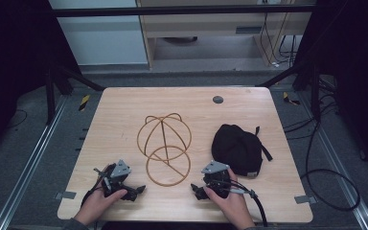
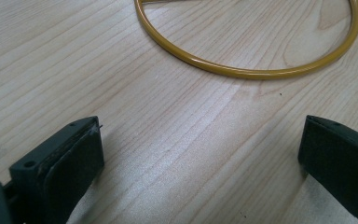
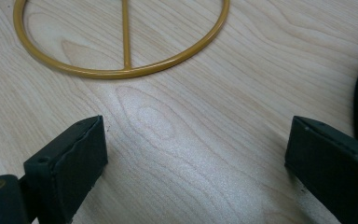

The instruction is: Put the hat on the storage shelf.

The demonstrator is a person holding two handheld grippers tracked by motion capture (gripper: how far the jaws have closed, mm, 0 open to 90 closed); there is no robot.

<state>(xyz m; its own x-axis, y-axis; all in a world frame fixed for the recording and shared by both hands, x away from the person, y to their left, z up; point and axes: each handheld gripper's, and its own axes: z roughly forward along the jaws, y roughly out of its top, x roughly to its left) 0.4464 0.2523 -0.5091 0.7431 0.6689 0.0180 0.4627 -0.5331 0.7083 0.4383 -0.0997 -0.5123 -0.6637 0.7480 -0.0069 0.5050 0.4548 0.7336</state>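
Resting low on table, left gripper and right gripper angled inward toward wire stand; fingers spread wide, gripping nothing; cap beside.

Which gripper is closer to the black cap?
Right. The right gripper rests on the table just below the black cap, near its lower left edge, jaws open. The left gripper lies far across the table, beyond the wire hat stand, jaws open too.

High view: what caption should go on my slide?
Two open grippers, left and right, rest near a wire hat stand and black cap.
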